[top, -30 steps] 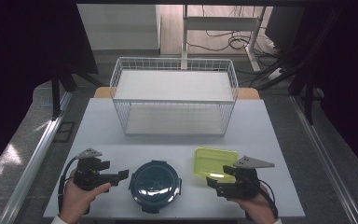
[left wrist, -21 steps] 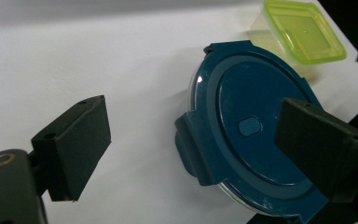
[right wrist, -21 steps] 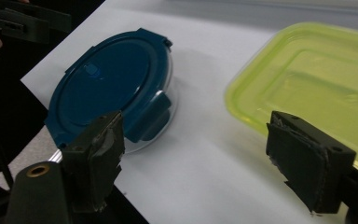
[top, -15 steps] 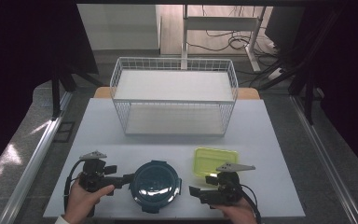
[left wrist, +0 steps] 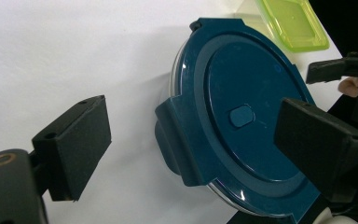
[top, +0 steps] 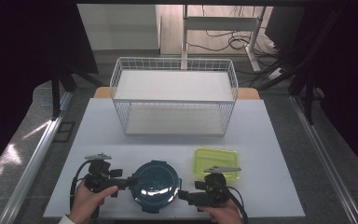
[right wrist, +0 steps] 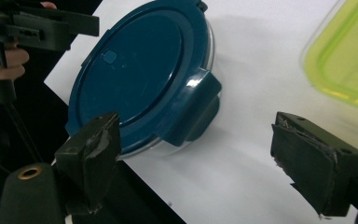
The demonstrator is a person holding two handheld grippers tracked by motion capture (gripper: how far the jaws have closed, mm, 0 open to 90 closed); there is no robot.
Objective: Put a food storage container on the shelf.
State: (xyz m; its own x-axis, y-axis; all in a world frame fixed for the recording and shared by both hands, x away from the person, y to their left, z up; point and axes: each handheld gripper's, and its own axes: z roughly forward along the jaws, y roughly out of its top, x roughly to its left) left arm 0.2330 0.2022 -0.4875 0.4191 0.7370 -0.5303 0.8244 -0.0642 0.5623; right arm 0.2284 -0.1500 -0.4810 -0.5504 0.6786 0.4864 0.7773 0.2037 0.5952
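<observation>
A round dark blue lidded container sits near the table's front edge. My left gripper is at its left side and my right gripper at its right side, both pointing inward. In the left gripper view the open left gripper has the container's side latch between its jaws, not touching. In the right gripper view the open right gripper faces the opposite latch, with the lid just beyond.
A yellow-green rectangular container lies just behind the right gripper. A white wire basket stands at the back of the white table. The table's front edge is close below both hands.
Both grippers have closed in on the blue container. The right one moved left and toward the front edge, away from the yellow-green container; the left one edged right.
</observation>
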